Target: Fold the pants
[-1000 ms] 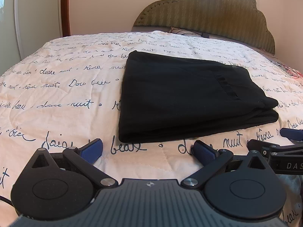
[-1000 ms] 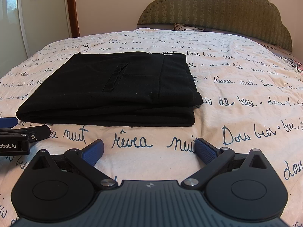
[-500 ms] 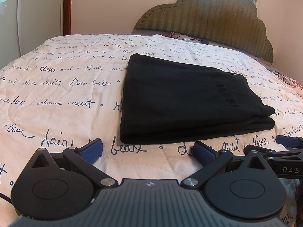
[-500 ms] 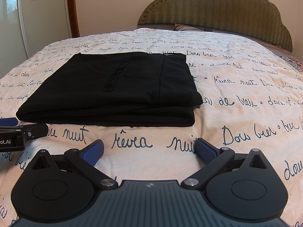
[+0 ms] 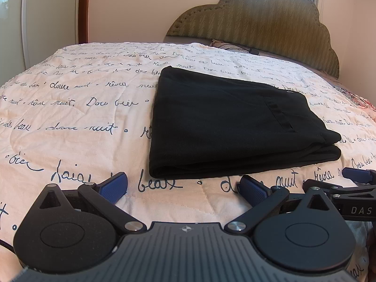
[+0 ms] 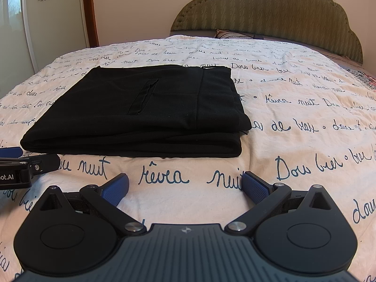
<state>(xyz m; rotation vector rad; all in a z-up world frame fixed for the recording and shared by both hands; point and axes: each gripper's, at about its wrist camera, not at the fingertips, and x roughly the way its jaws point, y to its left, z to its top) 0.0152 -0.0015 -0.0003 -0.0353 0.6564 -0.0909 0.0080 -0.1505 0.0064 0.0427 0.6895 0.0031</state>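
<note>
The folded black fabric pants [image 5: 225, 127] lay as a flat rectangle at the centre of the frame on the cream quilted bedspread with blue cursive script [image 5: 70, 117]. Below them, the left gripper [image 5: 183, 185] and right gripper [image 6: 185, 185] were both spread wide, gripping nothing.

The cream quilted bedspread [image 6: 293, 108] carries dark-blue cursive script — "rêvea", "nuit", "de beax"; the other black gripper's body [image 5: 359, 209] reads "DAS".

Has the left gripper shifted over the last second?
Yes. The left gripper tilted upward and drew back slightly: the headboard sits lower in its view.
</note>
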